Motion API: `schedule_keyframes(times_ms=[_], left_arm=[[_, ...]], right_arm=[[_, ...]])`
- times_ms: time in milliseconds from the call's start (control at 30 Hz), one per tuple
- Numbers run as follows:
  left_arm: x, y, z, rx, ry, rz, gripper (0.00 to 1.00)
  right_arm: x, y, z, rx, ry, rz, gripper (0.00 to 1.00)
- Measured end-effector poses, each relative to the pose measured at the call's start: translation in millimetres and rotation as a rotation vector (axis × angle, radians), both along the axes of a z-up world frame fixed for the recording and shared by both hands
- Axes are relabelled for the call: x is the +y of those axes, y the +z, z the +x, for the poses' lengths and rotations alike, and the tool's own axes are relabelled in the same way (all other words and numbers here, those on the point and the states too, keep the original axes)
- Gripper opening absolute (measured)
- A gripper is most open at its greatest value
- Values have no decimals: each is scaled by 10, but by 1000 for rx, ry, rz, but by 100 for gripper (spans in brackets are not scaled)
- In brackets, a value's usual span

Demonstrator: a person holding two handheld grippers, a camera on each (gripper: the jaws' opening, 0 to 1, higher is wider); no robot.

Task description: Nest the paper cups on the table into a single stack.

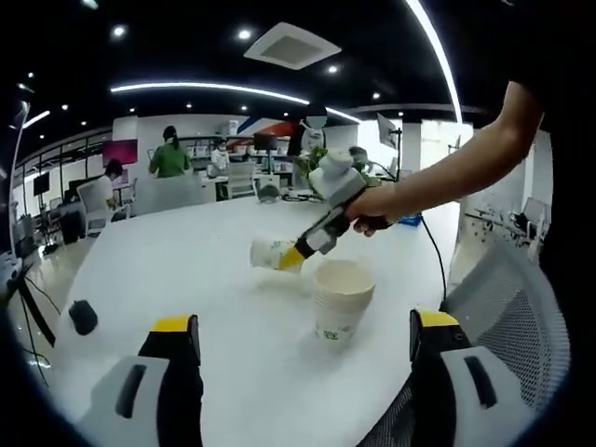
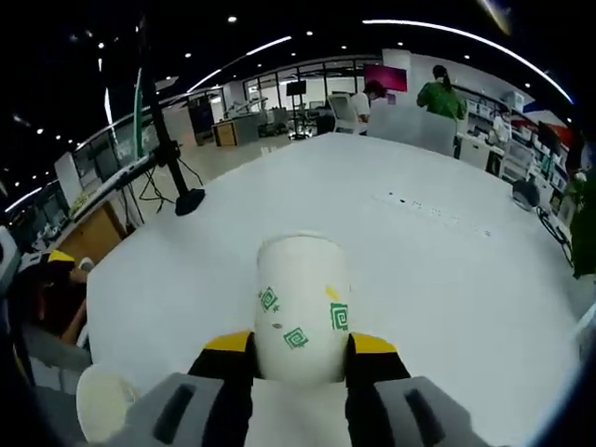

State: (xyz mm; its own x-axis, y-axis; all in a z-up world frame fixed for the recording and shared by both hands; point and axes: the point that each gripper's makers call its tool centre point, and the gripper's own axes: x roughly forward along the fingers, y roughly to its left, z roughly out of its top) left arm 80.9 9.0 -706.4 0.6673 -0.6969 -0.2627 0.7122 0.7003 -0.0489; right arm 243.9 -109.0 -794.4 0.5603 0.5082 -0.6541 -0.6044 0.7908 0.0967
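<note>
While the right gripper [image 2: 300, 358] clamps a cup [image 2: 300, 312] above the table [image 2: 447, 270], the left gripper [image 1: 305, 340] stands wide near the stack [image 1: 342, 300].

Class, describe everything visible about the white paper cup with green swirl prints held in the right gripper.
The white paper cup with green square-swirl prints looks like thin matte paper with a rolled rim. The right gripper clamps it between yellow-tipped jaws, both touching its sides. In the left gripper view it lies roughly sideways in the air above the white table, near the upright stack of white paper cups, touching neither.
</note>
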Motion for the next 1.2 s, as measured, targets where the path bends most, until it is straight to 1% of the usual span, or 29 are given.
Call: schedule_keyframes(times_ms=[100,200,233,267,300,400,433,467,567,633,733,800,867,900,933,1000,1067,1200], left_arm=[[-91,114,106,0,-14,-3,89],[-149,221,175,-9,-27,2,85],[-160,276,209,-10,-30,-8,84],[-171,316,229,-12,-32,-19,83],[-186,367,254,-9,-39,-36,81],[-214,457,320,1,-49,-51,73],[-216,466,329,-1,-50,-51,69],[-217,486,355,-5,-51,-48,67],[-223,562,462,-26,-60,-24,63],[-242,593,498,-28,-72,-12,58],[-302,652,526,-35,-107,8,52],[-329,711,538,-46,-127,-2,48],[-358,768,535,-52,-149,-15,42],[-389,802,523,-56,-170,-23,39],[-399,810,519,-58,-178,-23,37],[-455,826,501,-57,-223,-8,35],[-498,847,479,-64,-263,11,32],[-559,877,432,-63,-332,27,27]], right_arm=[[-22,150,-74,-22,11,14,37],[-24,338,-168,-58,21,40,37],[-5,409,-204,-65,21,65,37],[-15,436,-206,-72,23,64,37],[-16,483,-206,-97,38,60,37],[9,603,-263,-107,34,103,37],[10,616,-270,-110,33,105,37],[12,707,-314,-127,35,115,37],[18,841,-425,-151,51,130,37],[23,877,-454,-159,57,137,37],[45,977,-563,-186,87,154,37],[56,1023,-645,-196,103,159,37],[105,1055,-756,-213,128,163,37],[136,1085,-847,-219,143,159,37],[142,1088,-865,-222,149,155,37],[170,1091,-958,-242,187,143,37],[193,1101,-1036,-246,211,141,37],[229,1131,-1171,-268,255,139,37]])
